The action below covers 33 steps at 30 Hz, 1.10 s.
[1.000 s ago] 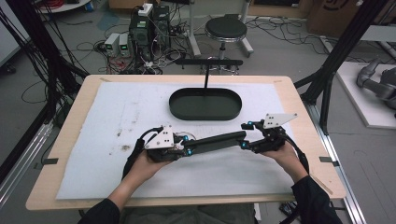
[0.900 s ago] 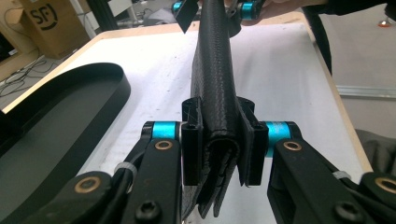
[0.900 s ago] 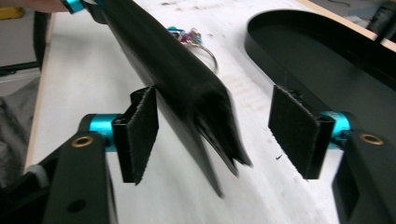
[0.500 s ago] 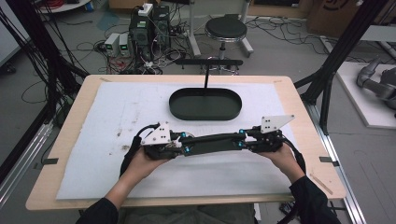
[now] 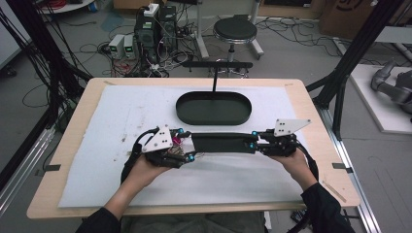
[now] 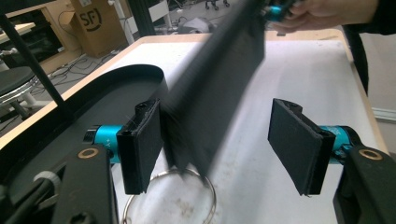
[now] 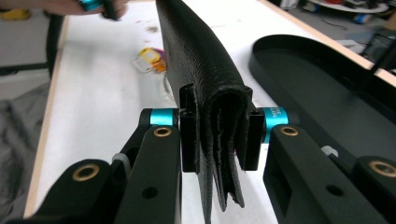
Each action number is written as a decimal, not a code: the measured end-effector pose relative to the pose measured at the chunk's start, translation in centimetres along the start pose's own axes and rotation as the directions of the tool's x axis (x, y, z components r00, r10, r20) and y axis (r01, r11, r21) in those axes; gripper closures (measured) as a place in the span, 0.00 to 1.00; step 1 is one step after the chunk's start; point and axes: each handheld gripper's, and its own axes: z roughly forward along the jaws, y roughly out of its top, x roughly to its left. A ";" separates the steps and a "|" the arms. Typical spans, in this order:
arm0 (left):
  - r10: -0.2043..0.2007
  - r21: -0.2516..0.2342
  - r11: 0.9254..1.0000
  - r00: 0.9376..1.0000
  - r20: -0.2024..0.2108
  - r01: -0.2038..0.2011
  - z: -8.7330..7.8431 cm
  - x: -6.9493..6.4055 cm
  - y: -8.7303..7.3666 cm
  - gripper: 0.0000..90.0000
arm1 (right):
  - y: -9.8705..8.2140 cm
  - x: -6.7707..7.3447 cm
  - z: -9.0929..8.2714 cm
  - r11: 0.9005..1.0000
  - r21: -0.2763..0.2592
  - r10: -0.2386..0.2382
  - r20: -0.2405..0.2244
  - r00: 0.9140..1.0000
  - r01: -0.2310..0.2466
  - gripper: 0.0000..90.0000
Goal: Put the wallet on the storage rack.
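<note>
A long black leather wallet (image 5: 221,142) hangs level over the white mat between my two grippers. My right gripper (image 5: 252,141) is shut on its right end; in the right gripper view the pads (image 7: 189,133) squeeze the folded wallet (image 7: 201,60), having just closed on it. My left gripper (image 5: 187,144) is open and its jaws have just been opening. In the left gripper view the wallet's other end (image 6: 215,93) sits between the spread pads (image 6: 296,144), close to the left one. A key ring (image 6: 205,186) with coloured tags (image 7: 149,58) lies on the mat under that end.
A black oval tray (image 5: 214,120) sits on the mat just beyond the wallet, with a black T-shaped stand (image 5: 214,77) behind it. A stool (image 5: 234,30) and cables are on the floor past the table's far edge.
The right gripper, open beside the wallet's end a second ago, has closed on it. The left gripper has since spread its jaws. The wallet now lies level rather than slanted.
</note>
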 end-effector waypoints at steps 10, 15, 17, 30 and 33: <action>-0.076 -0.009 0.997 0.994 -0.081 0.076 -4.1 -0.2 -0.9 0.39 | 0.5 -1.4 -0.8 0.995 -0.034 0.097 0.193 0.976 -0.092 0.84; -0.137 -0.005 0.990 0.985 -0.106 0.138 -5.7 -1.0 -2.0 0.34 | 0.9 -2.4 -0.4 0.990 -0.050 0.142 0.270 0.952 -0.133 0.84; -0.136 -0.005 0.991 0.983 -0.126 0.137 -6.1 -1.5 -2.3 0.33 | 1.1 -2.9 -0.3 0.987 -0.062 0.159 0.300 0.941 -0.147 0.84; -0.120 -0.019 0.993 0.979 -0.162 0.118 -7.0 -2.4 -3.1 0.31 | 2.2 -5.1 2.5 0.976 -0.087 0.217 0.390 0.895 -0.199 0.84; -0.131 -0.029 0.991 0.979 -0.157 0.128 -7.2 -2.5 -3.1 0.29 | 2.7 -5.5 3.5 0.976 -0.092 0.218 0.407 0.887 -0.198 0.84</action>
